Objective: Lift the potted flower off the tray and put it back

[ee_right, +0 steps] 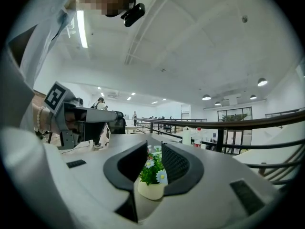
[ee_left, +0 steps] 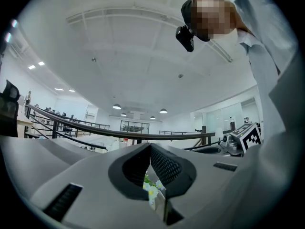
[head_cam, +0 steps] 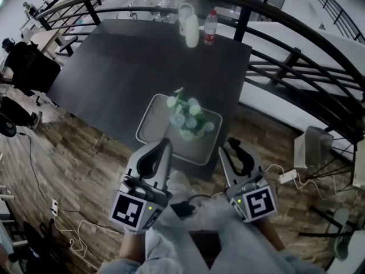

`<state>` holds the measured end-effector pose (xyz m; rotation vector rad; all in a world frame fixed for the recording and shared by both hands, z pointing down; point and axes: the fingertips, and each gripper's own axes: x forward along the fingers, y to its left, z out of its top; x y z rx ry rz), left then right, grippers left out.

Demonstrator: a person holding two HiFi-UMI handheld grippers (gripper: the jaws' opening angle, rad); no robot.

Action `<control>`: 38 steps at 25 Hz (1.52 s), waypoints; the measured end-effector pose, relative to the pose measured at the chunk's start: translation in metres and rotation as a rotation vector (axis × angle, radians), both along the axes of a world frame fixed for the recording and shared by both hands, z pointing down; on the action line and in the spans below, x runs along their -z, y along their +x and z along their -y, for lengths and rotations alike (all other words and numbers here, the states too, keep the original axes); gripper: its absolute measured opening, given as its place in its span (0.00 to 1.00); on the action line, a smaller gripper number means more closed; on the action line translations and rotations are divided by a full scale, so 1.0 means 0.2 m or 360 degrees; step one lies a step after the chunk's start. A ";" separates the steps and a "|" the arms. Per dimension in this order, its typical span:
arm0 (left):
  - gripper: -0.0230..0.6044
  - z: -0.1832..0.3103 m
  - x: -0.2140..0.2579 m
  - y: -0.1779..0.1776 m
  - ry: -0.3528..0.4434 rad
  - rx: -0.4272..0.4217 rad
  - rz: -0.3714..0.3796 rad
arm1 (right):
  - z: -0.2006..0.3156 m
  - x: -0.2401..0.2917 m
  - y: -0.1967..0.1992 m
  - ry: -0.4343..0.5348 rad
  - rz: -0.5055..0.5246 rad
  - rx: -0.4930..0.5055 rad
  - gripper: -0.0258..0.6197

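Head view. Dark table beside a curved black railing. Near the front edge, a pale tray with the potted flower standing inside it, upright, toward the far right part. At the table's far edge, well apart from the tray, a white jug and a clear bottle side by side. Left gripper pointing at the tray, tips over its near rim and just short of the blossoms. Right gripper near the tray's near right corner, clear of the pot.

Left gripper view. Jaws pressed together at the tips, nothing clamped. White blossoms glimpsed through the small gap lower down, beyond the pads. Marker cube of the other gripper at the right edge.

Right gripper view. Jaws standing apart, pads touching nothing. Green leaves, white and pale blue blossoms and the cream pot framed in the gap, ahead of the tips and not between them. Left gripper off to the left, level with the table. Bottle in the distance, to the right.
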<state>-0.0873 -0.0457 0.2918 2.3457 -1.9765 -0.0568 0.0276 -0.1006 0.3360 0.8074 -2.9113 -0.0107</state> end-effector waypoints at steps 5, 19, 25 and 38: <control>0.07 0.06 -0.07 -0.04 -0.0072 -0.0046 -0.0011 | 0.02 -0.08 -0.04 -0.0041 -0.0067 -0.0003 0.25; 0.31 0.29 -0.32 -0.14 -0.0328 -0.0251 -0.0038 | 0.05 -0.36 -0.22 -0.0195 -0.0309 0.0021 0.46; 0.35 0.33 -0.45 -0.19 -0.0449 -0.0319 -0.0083 | 0.03 -0.48 -0.31 -0.0290 -0.0328 -0.0035 0.47; 0.48 0.47 -0.56 -0.26 -0.0538 -0.0548 -0.0160 | 0.09 -0.62 -0.51 -0.0415 -0.0324 -0.0209 0.50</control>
